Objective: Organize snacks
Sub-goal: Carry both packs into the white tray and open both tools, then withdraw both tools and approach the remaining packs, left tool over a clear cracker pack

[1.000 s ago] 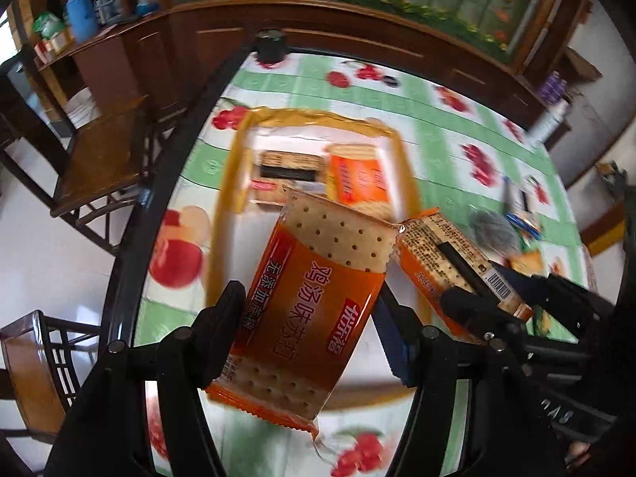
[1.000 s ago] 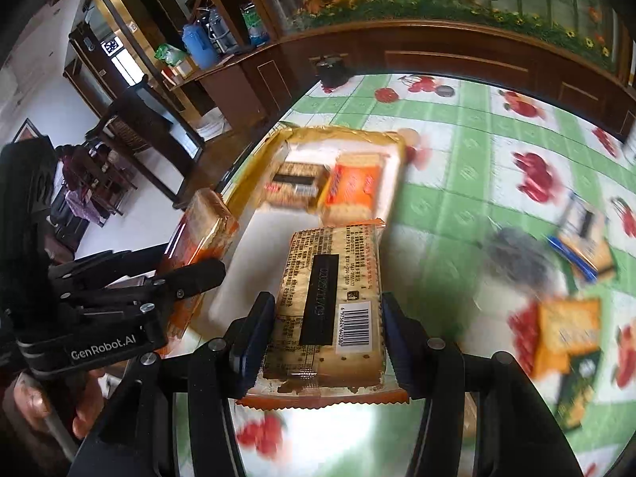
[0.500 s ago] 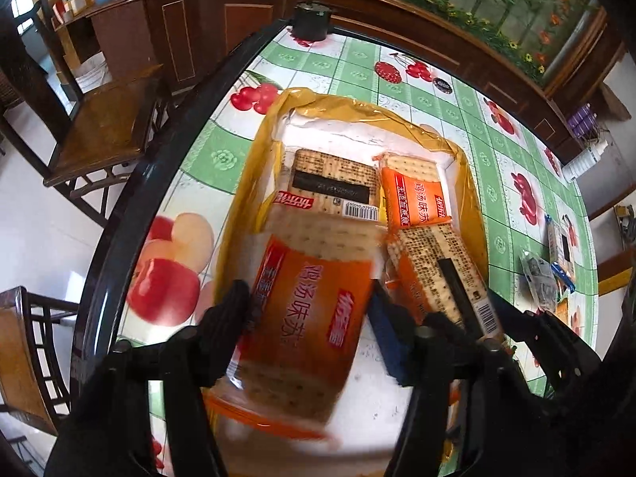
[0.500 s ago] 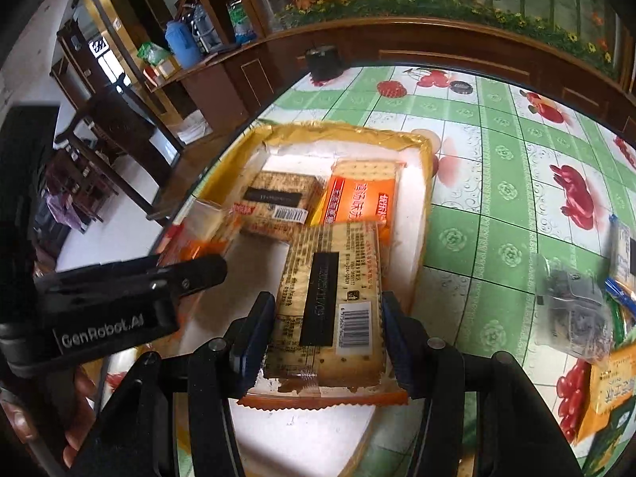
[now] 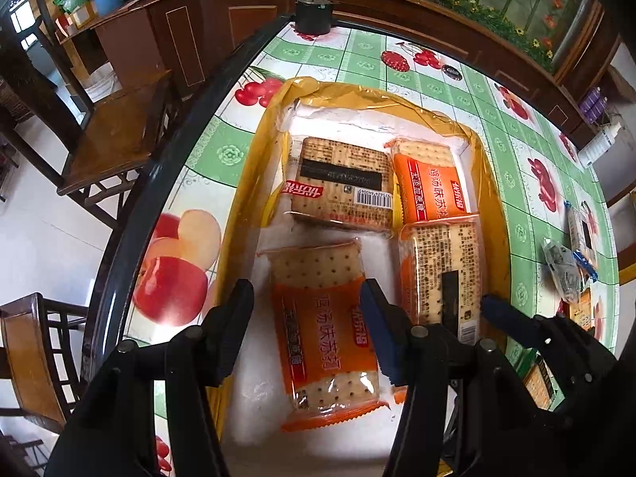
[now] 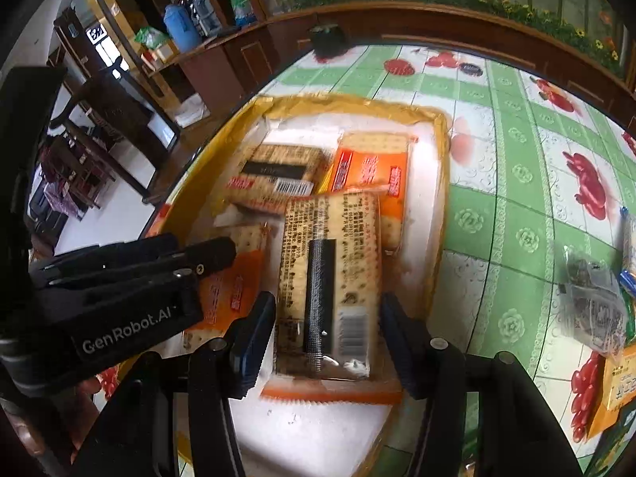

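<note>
A yellow-rimmed white tray (image 5: 381, 99) (image 6: 439, 183) holds cracker packs. My left gripper (image 5: 306, 310) is open, its jaws apart on either side of an orange cracker pack (image 5: 326, 326) that lies flat in the tray's near left. My right gripper (image 6: 326, 318) is open around a back-side-up cracker pack (image 6: 328, 278) (image 5: 445, 266) lying in the tray's near right. Two more packs lie at the tray's far end: one back side up (image 5: 342, 183) and one orange (image 5: 429, 183). The right gripper also shows in the left wrist view (image 5: 516, 326).
The table has a green fruit-print cloth (image 5: 512, 151). Loose snack packets lie to the right of the tray (image 6: 592, 302) (image 5: 564, 266). A black pot (image 5: 314, 16) stands at the far table edge. Wooden chairs (image 5: 115, 135) stand left of the table.
Both grippers moved down into the tray with their packs and opened. The orange pack and the back-side-up pack now lie flat in the tray, released.
</note>
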